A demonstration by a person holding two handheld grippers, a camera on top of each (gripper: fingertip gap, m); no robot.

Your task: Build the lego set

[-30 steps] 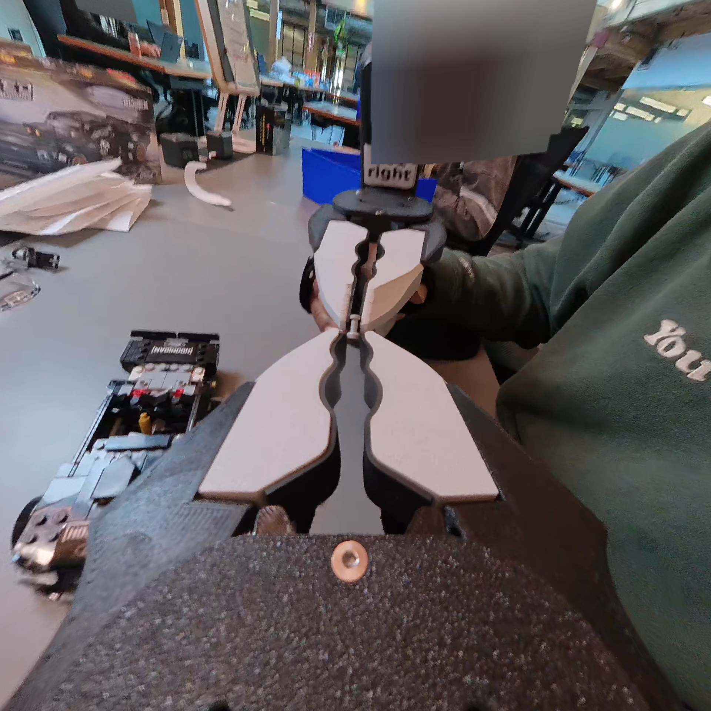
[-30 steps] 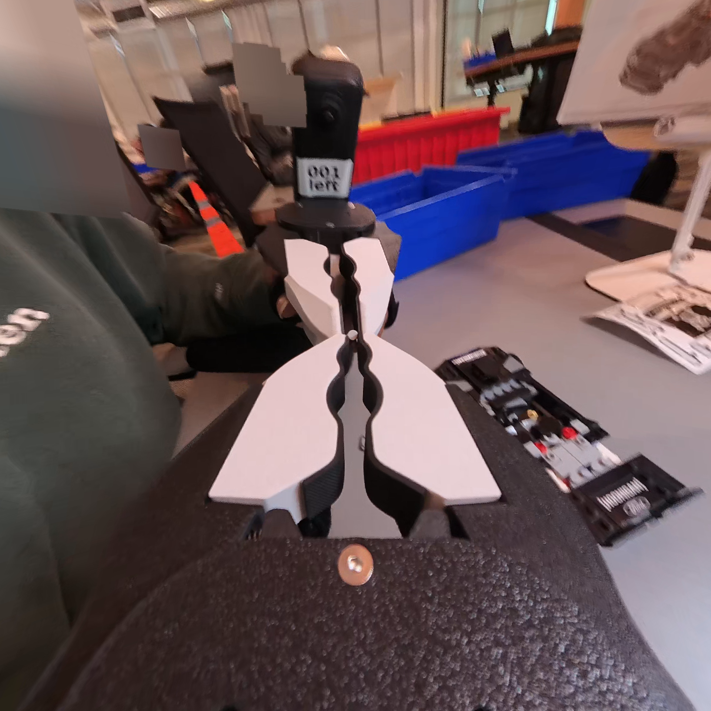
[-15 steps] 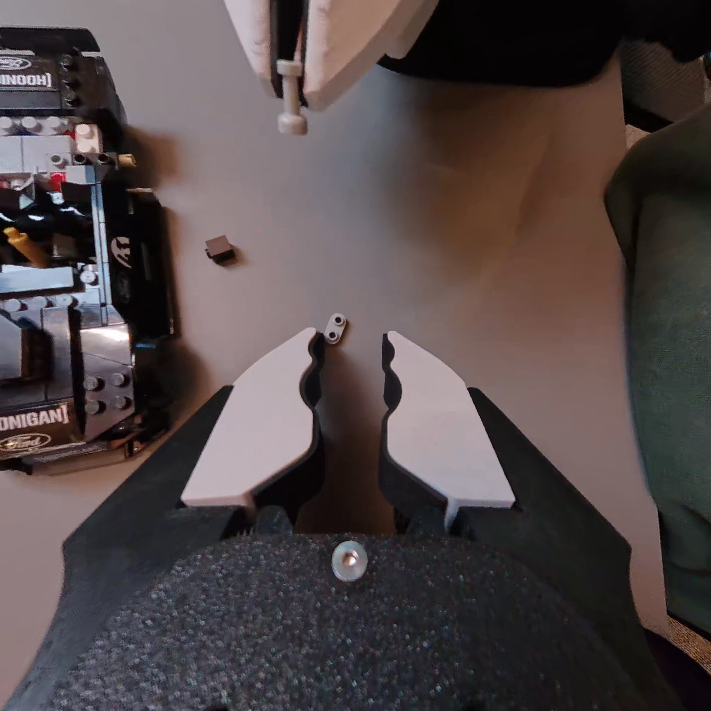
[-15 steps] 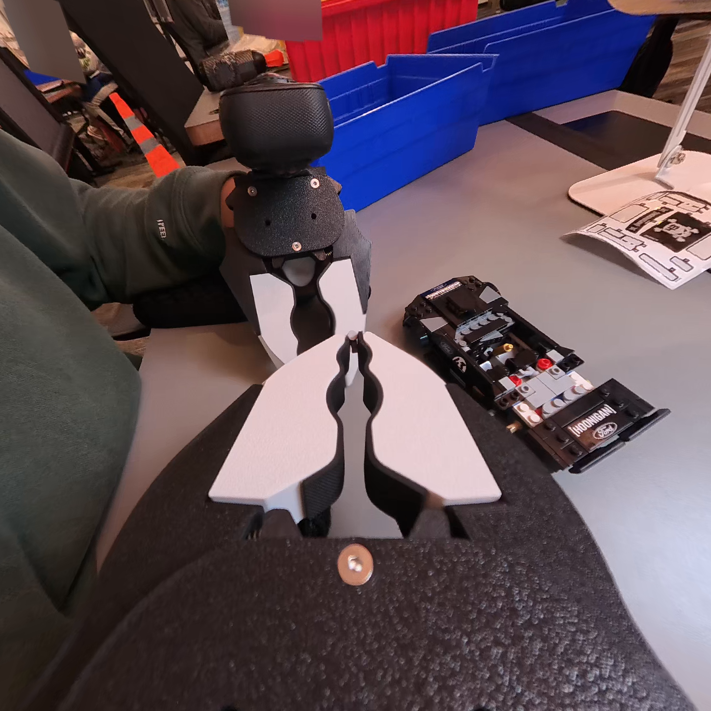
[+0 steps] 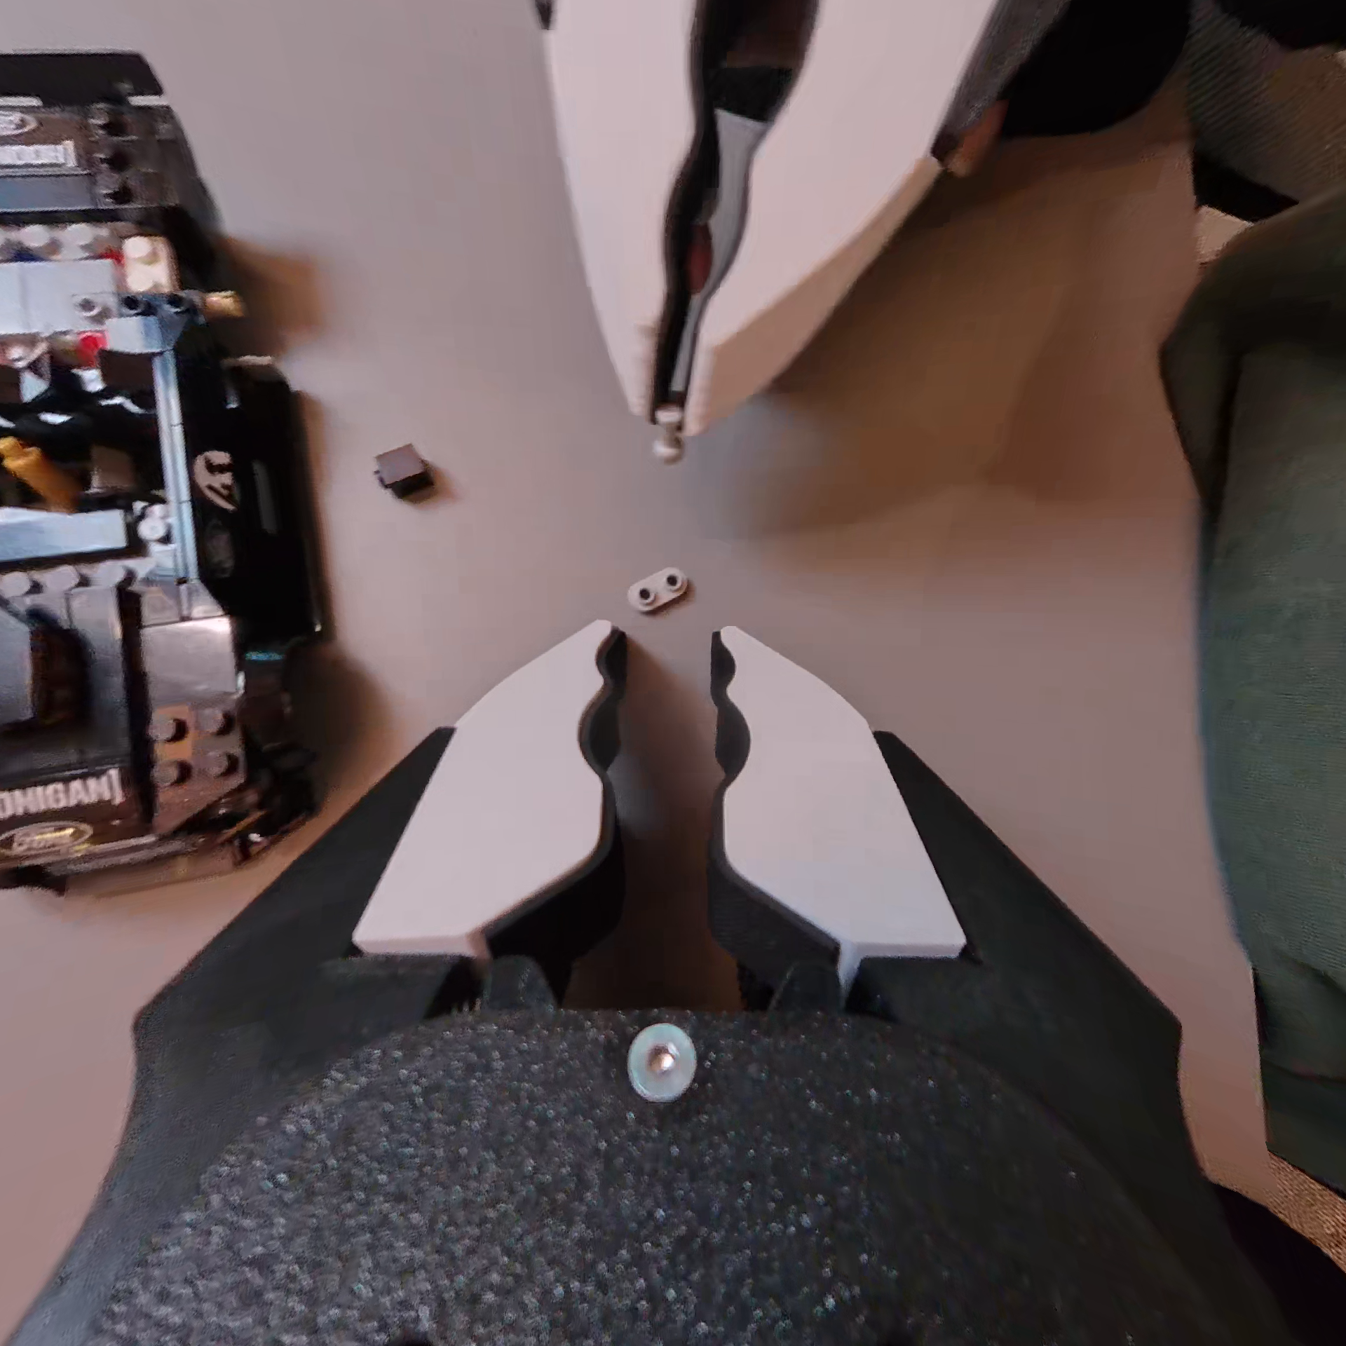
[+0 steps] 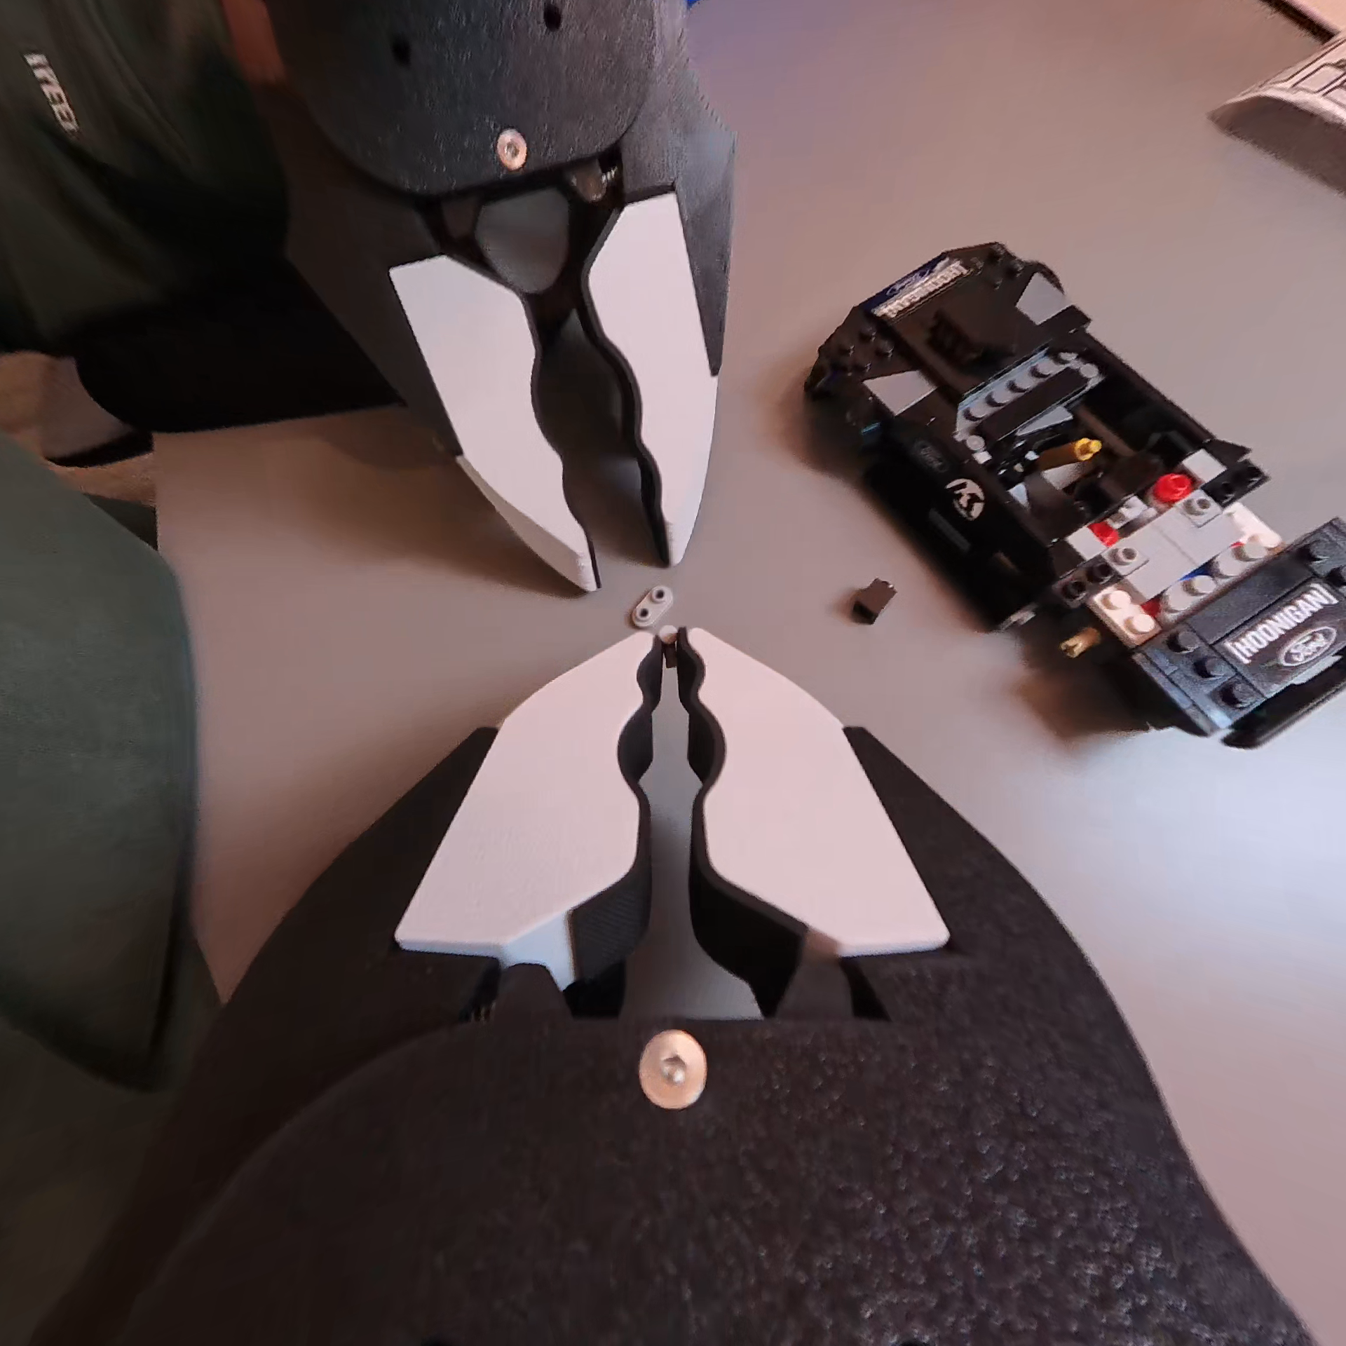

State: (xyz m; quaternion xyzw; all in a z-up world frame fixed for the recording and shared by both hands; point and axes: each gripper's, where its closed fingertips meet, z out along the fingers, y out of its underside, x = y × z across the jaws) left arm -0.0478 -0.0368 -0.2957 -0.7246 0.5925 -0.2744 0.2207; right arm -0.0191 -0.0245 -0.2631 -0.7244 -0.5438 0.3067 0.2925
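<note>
A small grey two-hole plate (image 5: 658, 588) lies flat on the grey table, just past my open, empty left gripper (image 5: 666, 634). My right gripper (image 5: 670, 415) comes in from the opposite side, shut on a small grey pin (image 5: 666, 441) whose end sticks out just short of the plate. In the right wrist view my right gripper (image 6: 666, 641) holds the pin (image 6: 666, 632) right by the plate (image 6: 652, 604), and the left gripper (image 6: 630, 568) stands open over the plate's far side. The part-built black car (image 6: 1092, 495) sits to the right.
A small black brick (image 6: 872, 601) lies loose between the plate and the car, and it also shows in the left wrist view (image 5: 400, 470) beside the car (image 5: 109, 510). A printed sheet (image 6: 1296, 95) lies at the far right. A person's green sleeve (image 6: 87, 728) fills the left side. The left gripper's tips are roughly 5 cm from the right gripper's.
Both grippers have tipped down from tip-to-tip in the air to the table. The left gripper has opened over the grey plate. The right gripper has brought the pin closer to the plate.
</note>
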